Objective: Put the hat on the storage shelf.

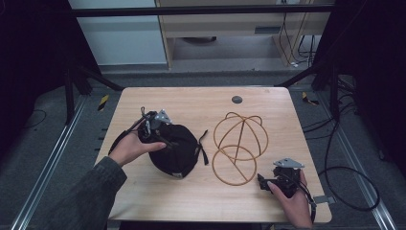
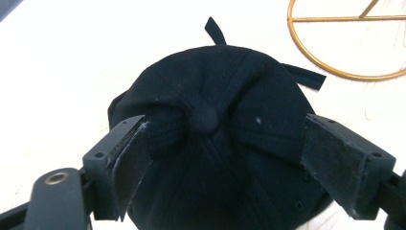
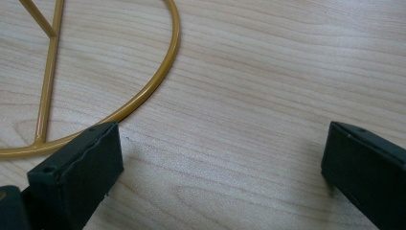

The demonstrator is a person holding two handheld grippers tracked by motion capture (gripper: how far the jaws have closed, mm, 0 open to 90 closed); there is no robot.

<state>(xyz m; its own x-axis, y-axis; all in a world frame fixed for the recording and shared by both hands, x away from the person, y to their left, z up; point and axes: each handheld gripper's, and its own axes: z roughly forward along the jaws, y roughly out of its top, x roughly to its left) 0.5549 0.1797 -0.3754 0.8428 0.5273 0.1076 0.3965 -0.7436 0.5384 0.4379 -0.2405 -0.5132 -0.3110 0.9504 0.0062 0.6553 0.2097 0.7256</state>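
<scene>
You are only starting: your left gripper [image 2: 210, 158] is straddling the crown of the black cap [image 1: 174, 148] mid-bench, jaws apart, not yet pinching. The gold wire stand [image 1: 238, 143] is waiting just beside it, bare. Your right gripper [image 1: 275, 184] is idling near the stand's base ring, jaws apart, over the pale wooden bench [image 1: 191, 100]; the surrounding room is lying dark.

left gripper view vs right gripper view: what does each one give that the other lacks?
Left gripper view alone: the black cap from above, with its top button and strap ends, and the left gripper with its jaws spread either side of the crown, the left pad at the fabric.
Right gripper view alone: the right gripper, jaws wide apart over bare wood, nothing between them.
Both: the gold wire stand, seen as a curved ring with spokes, and the light wooden table.
</scene>
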